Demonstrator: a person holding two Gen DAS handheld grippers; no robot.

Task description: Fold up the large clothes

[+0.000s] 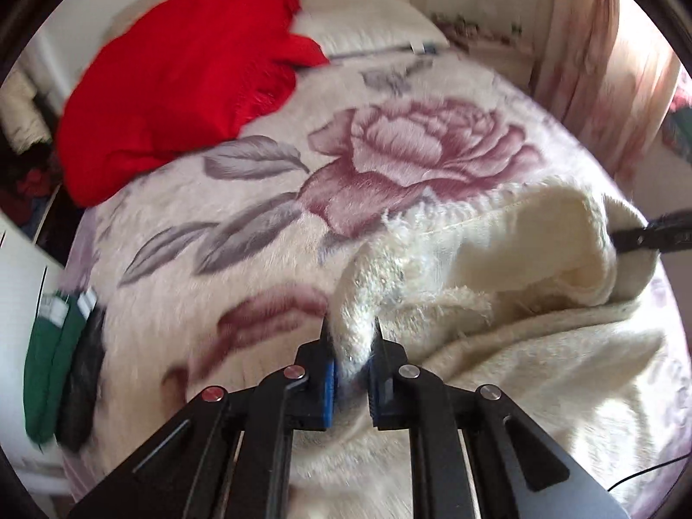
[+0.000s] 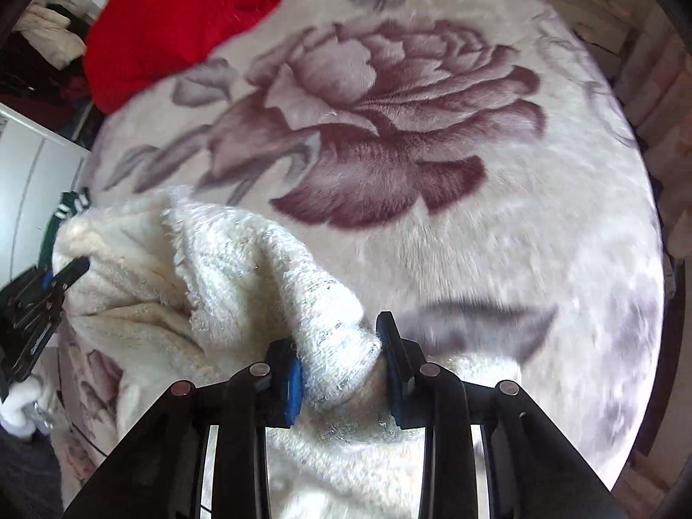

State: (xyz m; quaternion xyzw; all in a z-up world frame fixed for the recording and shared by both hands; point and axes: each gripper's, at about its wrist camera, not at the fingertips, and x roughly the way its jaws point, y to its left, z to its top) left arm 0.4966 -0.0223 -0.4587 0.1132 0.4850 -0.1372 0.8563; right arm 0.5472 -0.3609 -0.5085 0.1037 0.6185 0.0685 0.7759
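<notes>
Left gripper [image 1: 351, 346]: clenched on a narrow bunched edge of the cream garment [image 1: 497, 302]; the fabric is squeezed thin between the blue pads. The jaws stand almost together.
Right gripper [image 2: 341, 363]: grasping a thicker roll of the same garment; the jaws stand a bit apart with the fabric filling the gap and pressing on both pads.
Garment: fluffy, cream-white, at the near edge of the bed. The part between the two grippers is raised into a fold, and the rest lies in loose wrinkles on the blanket [image 1: 259, 302] under the grippers.
Blanket: plush, pale, with a big purple rose and grey leaves. It covers the bed, and the middle of it beyond the garment is bare.
Green clothes [image 1: 47, 367]: they are at the left edge of the bed, beside a dark piece [image 1: 84, 380]. They are near the left gripper but apart from the garment.
Red cloth [image 1: 181, 86]: a large heap on the far left part of the bed, well apart from the garment.
Pillow [image 1: 372, 26]: pale, at the far end, just beside the red cloth.
Curtain [image 1: 614, 65]: pink, on the far right, beside the bed.
Clutter [image 2: 47, 39]: light and dark clothes in a pile off the bed at far left; blurred, so I cannot tell the pieces.
</notes>
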